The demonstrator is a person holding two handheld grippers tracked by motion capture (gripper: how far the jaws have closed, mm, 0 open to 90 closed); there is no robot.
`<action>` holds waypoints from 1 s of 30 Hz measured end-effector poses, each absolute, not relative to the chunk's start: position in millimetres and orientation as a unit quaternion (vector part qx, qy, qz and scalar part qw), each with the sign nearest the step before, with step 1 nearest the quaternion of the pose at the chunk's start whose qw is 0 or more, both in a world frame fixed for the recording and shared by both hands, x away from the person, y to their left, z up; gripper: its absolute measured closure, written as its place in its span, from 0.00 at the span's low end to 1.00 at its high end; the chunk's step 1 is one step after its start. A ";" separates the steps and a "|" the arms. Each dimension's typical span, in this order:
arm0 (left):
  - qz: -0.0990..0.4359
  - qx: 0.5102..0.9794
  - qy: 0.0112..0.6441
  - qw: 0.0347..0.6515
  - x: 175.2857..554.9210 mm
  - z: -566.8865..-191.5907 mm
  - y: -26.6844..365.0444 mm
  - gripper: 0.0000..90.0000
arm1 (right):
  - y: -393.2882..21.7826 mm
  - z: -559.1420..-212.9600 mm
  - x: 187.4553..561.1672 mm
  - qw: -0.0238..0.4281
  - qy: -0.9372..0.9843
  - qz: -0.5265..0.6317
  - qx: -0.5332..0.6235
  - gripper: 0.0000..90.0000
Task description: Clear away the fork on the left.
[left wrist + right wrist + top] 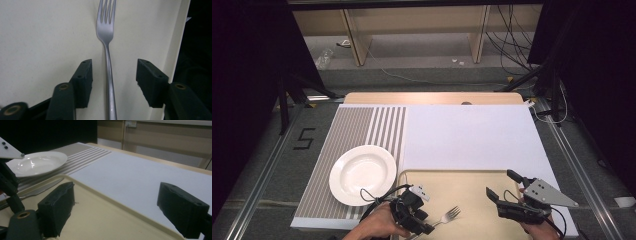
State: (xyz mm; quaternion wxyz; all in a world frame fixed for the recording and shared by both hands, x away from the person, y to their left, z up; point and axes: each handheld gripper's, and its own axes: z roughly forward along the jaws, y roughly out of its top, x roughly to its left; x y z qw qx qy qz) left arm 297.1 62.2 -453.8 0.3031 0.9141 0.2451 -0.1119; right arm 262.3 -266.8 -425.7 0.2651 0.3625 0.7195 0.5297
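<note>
A metal fork (449, 215) lies on the cream tray (472, 192) near the table's front edge, tines pointing away to the right. In the left gripper view the fork (108, 50) runs straight up between my left gripper's (113, 66) black jaws. Those jaws stand apart on either side of the handle and neither pad touches it. In the high view the left gripper (426, 222) sits at the fork's handle end. My right gripper (501, 183) hovers over the tray's right part, open with nothing between its jaws (117, 192).
A white deep plate (362, 175) rests on a striped mat (362, 125) left of the tray. A white sheet (472, 135) covers the table beyond the tray. Dark stands and cables flank the table.
</note>
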 end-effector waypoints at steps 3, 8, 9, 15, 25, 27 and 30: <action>-0.100 0.912 0.242 0.314 296.2 -451.4 61.1 0.43 | -266.8 -425.7 262.4 0.265 0.719 0.530 0.363 0.17; -0.068 0.910 0.231 0.337 292.9 -446.7 57.8 0.41 | -266.7 -425.7 262.5 0.265 0.720 0.530 0.362 0.17; -0.058 0.909 0.222 0.348 290.7 -445.2 56.3 0.46 | -266.4 -425.7 262.4 0.264 0.719 0.531 0.364 0.17; -0.044 0.911 0.204 0.357 285.8 -446.2 49.3 0.68 | -266.2 -425.7 262.4 0.266 0.719 0.530 0.362 0.17; -0.042 0.918 0.191 0.346 278.3 -457.4 38.6 0.92 | -266.2 -424.9 261.8 0.264 0.722 0.526 0.363 0.17; -0.041 0.920 0.189 0.342 277.8 -459.7 37.6 0.97 | -265.7 -424.8 261.5 0.265 0.722 0.528 0.361 0.17; -0.040 0.921 0.189 0.338 277.2 -463.6 36.0 0.99 | -265.4 -425.0 261.8 0.265 0.722 0.528 0.361 0.17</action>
